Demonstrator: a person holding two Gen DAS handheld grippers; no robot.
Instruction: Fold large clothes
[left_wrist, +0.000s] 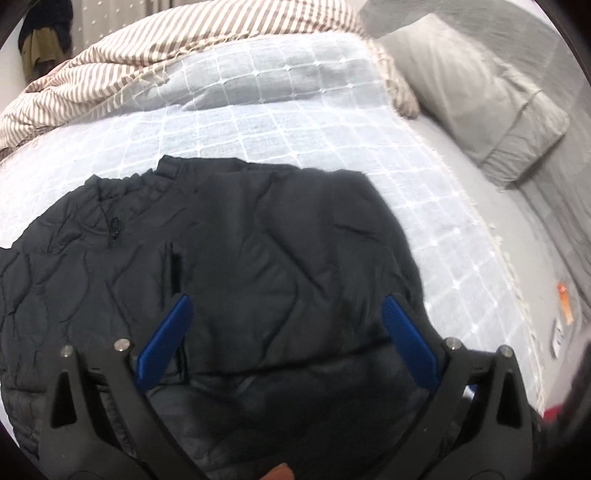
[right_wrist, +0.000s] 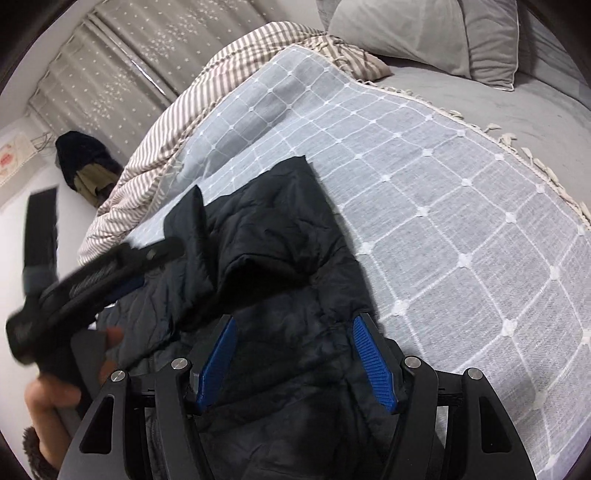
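A black quilted jacket (left_wrist: 229, 266) lies spread on a light blue checked bedspread (left_wrist: 295, 122). My left gripper (left_wrist: 286, 306) is open above the jacket's near part, blue pads wide apart, holding nothing. In the right wrist view the jacket (right_wrist: 266, 251) lies partly folded, one sleeve laid over the body. My right gripper (right_wrist: 293, 325) is open above the jacket's near right edge, empty. The left gripper (right_wrist: 110, 269) shows blurred at the left of the right wrist view, held in a hand (right_wrist: 51, 398); its jaws are hidden there.
A striped blanket (left_wrist: 147, 51) is bunched at the far side of the bed. Grey pillows (left_wrist: 480, 99) lie at the right on a grey sheet. Small orange and white items (left_wrist: 565, 302) lie near the right edge. Curtains (right_wrist: 129, 55) hang behind the bed.
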